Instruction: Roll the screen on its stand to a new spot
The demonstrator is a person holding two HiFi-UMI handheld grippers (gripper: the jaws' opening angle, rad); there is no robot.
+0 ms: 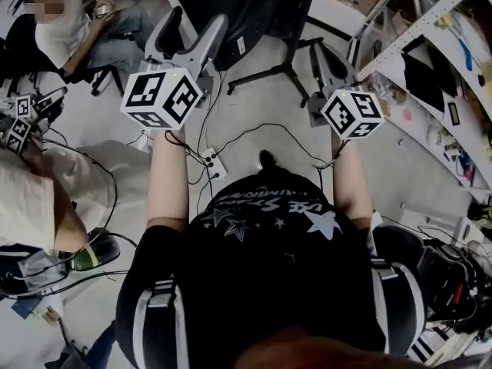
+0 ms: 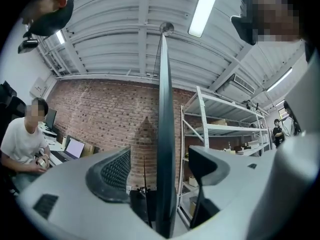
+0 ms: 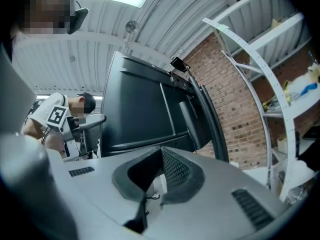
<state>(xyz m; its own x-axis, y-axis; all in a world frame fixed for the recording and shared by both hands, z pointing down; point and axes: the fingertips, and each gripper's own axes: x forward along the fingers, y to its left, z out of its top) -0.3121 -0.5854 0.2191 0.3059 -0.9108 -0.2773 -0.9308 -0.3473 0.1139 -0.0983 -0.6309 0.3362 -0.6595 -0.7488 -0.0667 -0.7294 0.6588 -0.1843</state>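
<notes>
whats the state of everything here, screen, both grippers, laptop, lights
screen: upright, seen edge-on
left gripper: open, screen's edge between its jaws, pads clear of it
right gripper: shut, empty
laptop: lid open, display lit
ceiling light: on

Brick wall (image 2: 100, 109), wht shelves (image 2: 225, 129), strip light (image 2: 204, 9)

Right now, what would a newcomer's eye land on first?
The screen, edge-on, splits the left gripper view top to bottom. It stands between the open jaws of the left gripper, neither pad touching it. In the head view, the left cube and right cube stand out, black-and-white, at the ends of the person's forearms.
</notes>
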